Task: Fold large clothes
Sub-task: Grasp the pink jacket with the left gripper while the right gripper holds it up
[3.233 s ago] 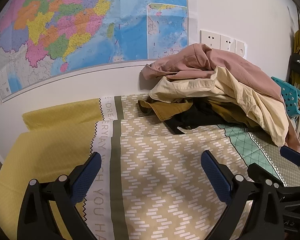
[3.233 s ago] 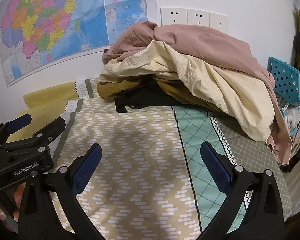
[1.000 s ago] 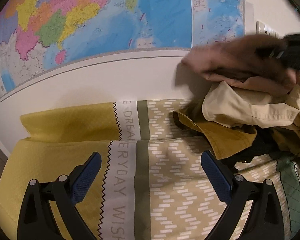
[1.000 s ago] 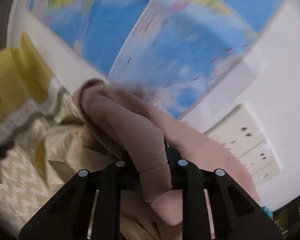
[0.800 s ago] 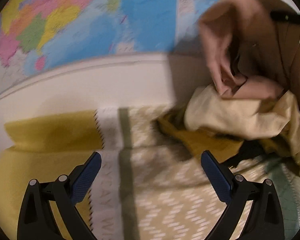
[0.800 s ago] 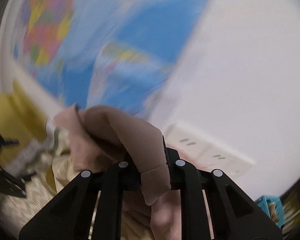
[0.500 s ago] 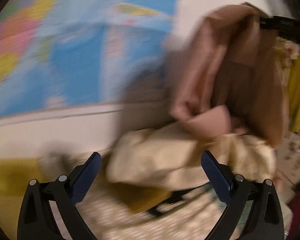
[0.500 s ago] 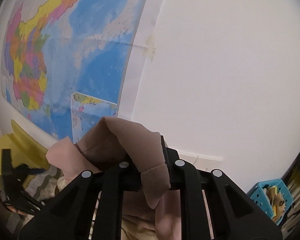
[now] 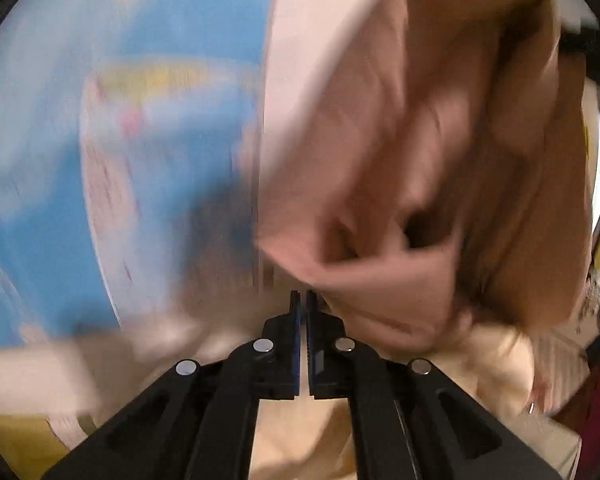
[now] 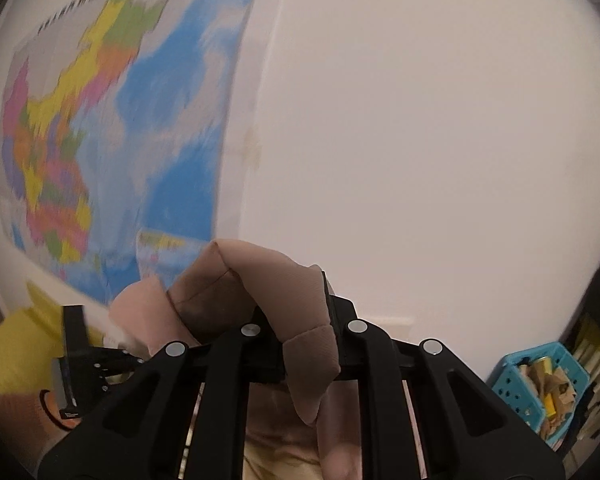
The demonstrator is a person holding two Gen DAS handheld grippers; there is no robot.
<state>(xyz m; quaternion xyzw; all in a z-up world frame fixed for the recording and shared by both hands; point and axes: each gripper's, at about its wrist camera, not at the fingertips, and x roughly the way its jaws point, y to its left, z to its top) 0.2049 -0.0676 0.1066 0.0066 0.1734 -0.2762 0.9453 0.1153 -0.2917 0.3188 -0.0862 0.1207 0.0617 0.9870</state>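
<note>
Fabric fills both views: a dusty-pink garment [image 9: 440, 168] hangs lifted in front of the white wall [image 10: 420, 140], well above the cream garment [image 9: 496, 360] lying beneath it. In the right wrist view, the right claw [image 10: 300, 344] is clamped on a fold of this pink garment, which bunches up over the black fingers and droops down between them. In the left wrist view, the left claw [image 9: 303, 300] has its blue-padded jaws pressed together right at the lower edge of the hanging pink cloth; the picture is heavily blurred, so whether any fabric is pinched between the pads cannot be told. A colourful wall map [image 10: 100, 140] hangs on the wall to the left. A blue perforated basket [image 10: 540, 384] holding crumpled items stands at lower right, and yellow bedding [image 10: 16, 344] shows at lower left.
</note>
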